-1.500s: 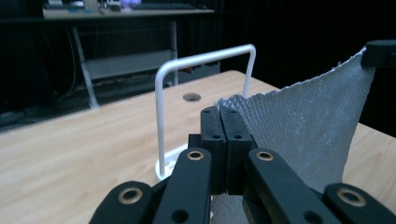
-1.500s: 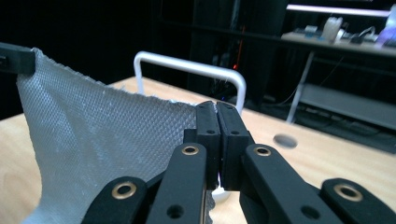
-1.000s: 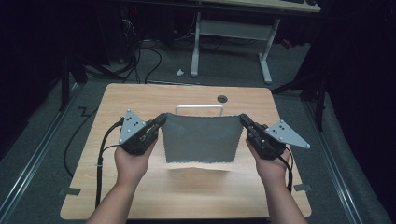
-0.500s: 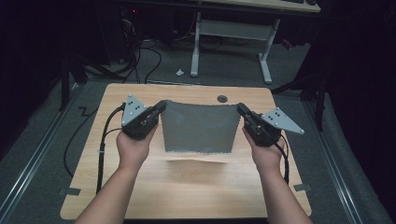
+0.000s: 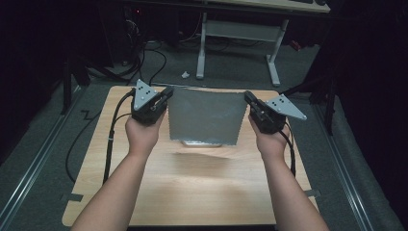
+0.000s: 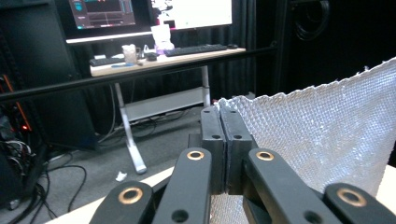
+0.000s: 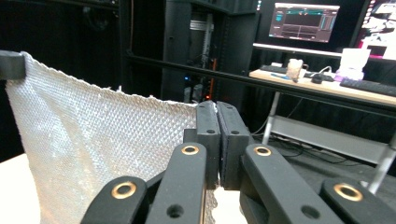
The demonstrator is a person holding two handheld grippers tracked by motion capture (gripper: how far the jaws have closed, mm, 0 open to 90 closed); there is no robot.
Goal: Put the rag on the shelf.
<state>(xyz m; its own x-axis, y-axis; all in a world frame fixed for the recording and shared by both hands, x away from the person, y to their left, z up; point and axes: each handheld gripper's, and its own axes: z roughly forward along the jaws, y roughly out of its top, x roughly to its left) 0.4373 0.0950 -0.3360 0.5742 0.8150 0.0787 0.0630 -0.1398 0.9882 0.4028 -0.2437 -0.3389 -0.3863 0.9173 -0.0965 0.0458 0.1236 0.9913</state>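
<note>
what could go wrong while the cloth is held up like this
1. Each pair of tongs, left and right, pinches only a top corner of the cloth; a corner might slip out if the hands pull apart.
2. The cloth's lower edge hangs close over the table and may drag or fold on it.
3. The weave looks loose, so a hard tug could stretch it.

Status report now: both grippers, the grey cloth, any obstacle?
Left gripper and right gripper shut on top corners of grey cloth. Cloth hangs spread above table. Nothing in the way.
</note>
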